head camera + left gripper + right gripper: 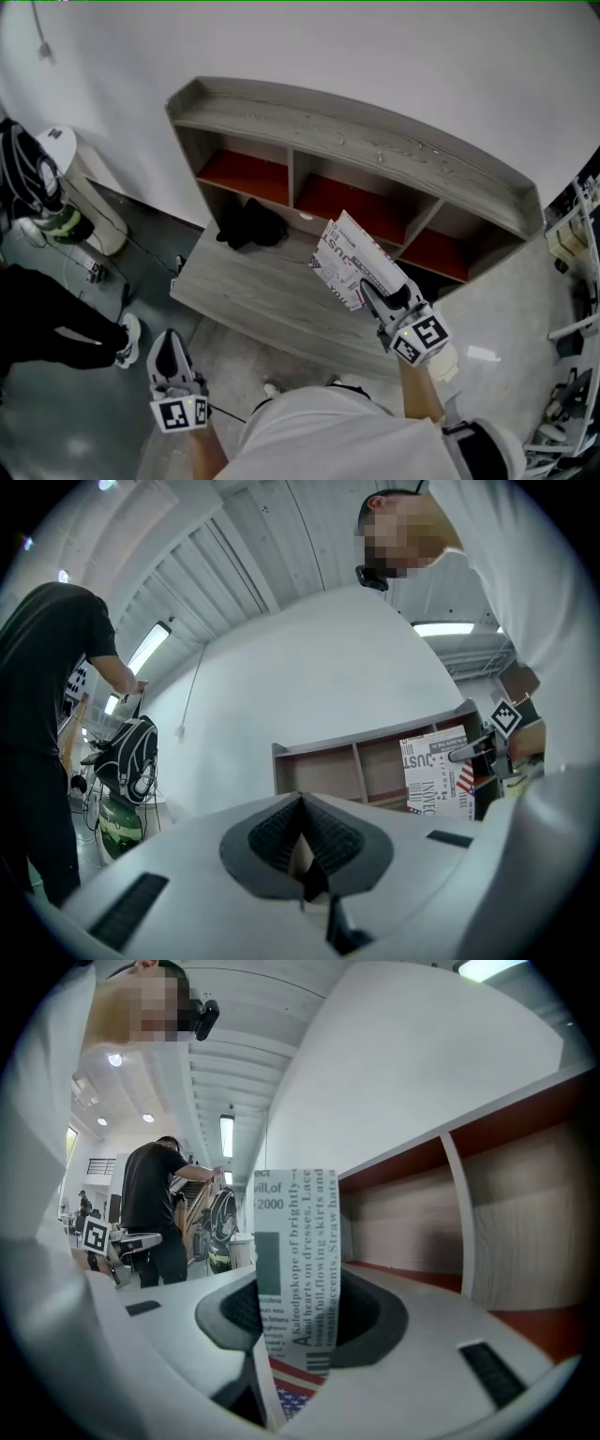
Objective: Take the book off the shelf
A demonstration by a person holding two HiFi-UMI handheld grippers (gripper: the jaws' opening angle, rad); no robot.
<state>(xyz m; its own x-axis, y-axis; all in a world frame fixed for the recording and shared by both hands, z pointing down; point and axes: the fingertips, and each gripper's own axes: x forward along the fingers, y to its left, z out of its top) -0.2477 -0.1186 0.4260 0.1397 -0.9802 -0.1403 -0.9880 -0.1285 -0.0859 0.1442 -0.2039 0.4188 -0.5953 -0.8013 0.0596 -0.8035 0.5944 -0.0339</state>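
The book (354, 258), white with black newsprint and a flag pattern, hangs in the air in front of the grey wooden shelf (356, 131). My right gripper (380, 295) is shut on its lower edge. In the right gripper view the book's spine (295, 1260) stands upright between the pads, and the shelf's compartments (525, 1204) lie behind it. My left gripper (171, 361) hangs low at the left, away from the shelf, shut on nothing. Its own view looks past its closed jaws (302, 841) at the book (436, 771) and the shelf (347, 761).
A black bundle (248, 225) lies on the shelf's lower board below the left compartment. A black backpack (28, 173) sits on a stand at the far left. A person in black (56, 319) stands beside it. A white rack (577, 309) is at the right edge.
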